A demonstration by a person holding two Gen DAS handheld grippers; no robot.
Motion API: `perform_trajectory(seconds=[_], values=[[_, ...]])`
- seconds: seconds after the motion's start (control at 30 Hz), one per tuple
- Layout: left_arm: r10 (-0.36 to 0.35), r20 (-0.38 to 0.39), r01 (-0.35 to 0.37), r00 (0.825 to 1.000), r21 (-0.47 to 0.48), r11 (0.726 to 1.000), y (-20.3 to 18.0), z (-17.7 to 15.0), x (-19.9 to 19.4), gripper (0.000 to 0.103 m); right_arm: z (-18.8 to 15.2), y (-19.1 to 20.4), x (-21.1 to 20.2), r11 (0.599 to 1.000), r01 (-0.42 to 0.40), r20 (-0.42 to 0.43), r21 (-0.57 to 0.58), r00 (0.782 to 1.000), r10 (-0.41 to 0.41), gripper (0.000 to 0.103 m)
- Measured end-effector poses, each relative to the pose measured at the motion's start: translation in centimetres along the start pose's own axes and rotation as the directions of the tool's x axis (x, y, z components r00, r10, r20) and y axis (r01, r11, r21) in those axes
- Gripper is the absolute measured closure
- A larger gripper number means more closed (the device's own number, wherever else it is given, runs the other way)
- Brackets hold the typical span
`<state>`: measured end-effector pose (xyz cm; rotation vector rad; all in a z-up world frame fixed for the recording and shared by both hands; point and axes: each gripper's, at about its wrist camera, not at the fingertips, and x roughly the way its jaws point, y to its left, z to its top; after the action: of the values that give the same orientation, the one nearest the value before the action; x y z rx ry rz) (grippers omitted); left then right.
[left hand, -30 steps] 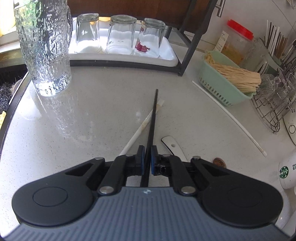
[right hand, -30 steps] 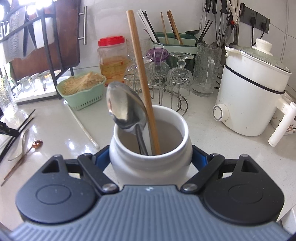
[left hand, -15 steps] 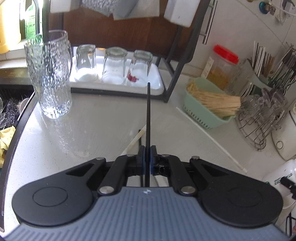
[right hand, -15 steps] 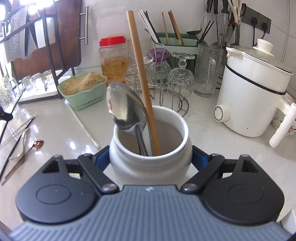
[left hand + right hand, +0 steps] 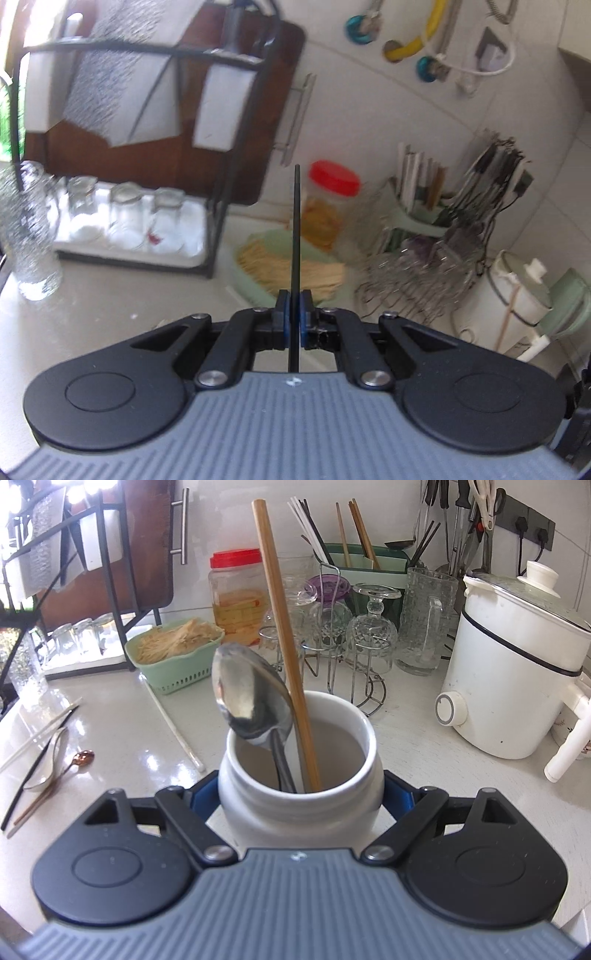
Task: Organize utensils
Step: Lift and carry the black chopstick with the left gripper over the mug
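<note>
Left wrist view: the left gripper [image 5: 294,319], clamped on the black chopstick [image 5: 295,236], has lifted it off the desk [image 5: 110,295].

Right wrist view: the right gripper [image 5: 301,797] still holds the white jar [image 5: 301,801], ready to receive it.

Black chopstick [image 5: 296,236] sits btwn blue pads [image 5: 284,325] of the black-and-grey ribbed left gripper [image 5: 294,317]; white jar [image 5: 299,794] w/ pale grey inside holds a shiny silver spoon [image 5: 251,698] and a tan wooden chopstick [image 5: 284,638], blue pads of the right gripper [image 5: 300,797] at its sides. Mint-green basket [image 5: 173,672] w/ slotted wall holds straw-yellow sticks, jar w/ red lid [image 5: 236,558] is clear w/ amber contents. Counter [image 5: 406,738] is off-white, speckled; on it a copper-coloured small spoon [image 5: 79,758], a white chopstick [image 5: 173,727]; white cooker [image 5: 513,679] has a black band, and the pitcher [image 5: 424,620] is clear glass w/ pebbled texture.
</note>
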<state>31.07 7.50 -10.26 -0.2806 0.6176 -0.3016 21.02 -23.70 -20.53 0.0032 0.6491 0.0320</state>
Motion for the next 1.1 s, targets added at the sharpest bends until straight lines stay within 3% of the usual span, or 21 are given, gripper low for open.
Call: perform_trajectory(seconds=[0.3,0.43,0.57,0.67,0.8,0.83,0.97,1.1], values=[[-0.089,0.051,0.087,0.995,0.036,0.996,-5.9,2.2,0.1,0.097,0.2,-0.1,0.1,1.0,-0.022,-0.014,-0.018,1.0,0.022,0.012],[-0.163,0.003,0.161,0.987,0.14,0.977,-8.7,3.2,0.6,0.097,0.1,-0.2,0.1,1.0,-0.027,-0.01,-0.016,1.0,0.027,0.013],[-0.24,-0.001,0.237,0.971,0.152,0.959,-11.5,3.9,1.1,0.097,0.0,-0.2,0.1,0.999,-0.028,-0.009,-0.016,1.0,0.028,0.012],[-0.315,0.012,0.308,0.949,0.177,0.935,-14.1,4.2,1.2,0.097,0.0,-0.2,0.1,1.0,-0.029,-0.005,-0.01,1.0,0.029,0.013],[-0.467,-0.018,0.46,0.884,0.211,0.863,-17.3,4.3,2.1,0.097,-0.2,-0.3,0.0,0.999,-0.031,0.002,-0.006,1.0,0.031,0.013],[-0.483,-0.035,0.477,0.875,0.233,0.847,-18.2,4.3,2.4,0.097,-0.2,-0.3,0.0,0.999,-0.032,0.003,-0.005,0.999,0.032,0.013],[-0.528,-0.09,0.529,0.844,0.292,0.796,-20.9,3.3,4.4,0.097,-0.3,-0.4,0.0,0.999,-0.035,0.007,-0.005,0.999,0.035,0.013],[-0.538,-0.132,0.551,0.832,0.296,0.78,-21.8,1.6,6.4,0.097,-0.3,-0.4,0.0,0.999,-0.039,0.009,-0.007,0.999,0.039,0.013]])
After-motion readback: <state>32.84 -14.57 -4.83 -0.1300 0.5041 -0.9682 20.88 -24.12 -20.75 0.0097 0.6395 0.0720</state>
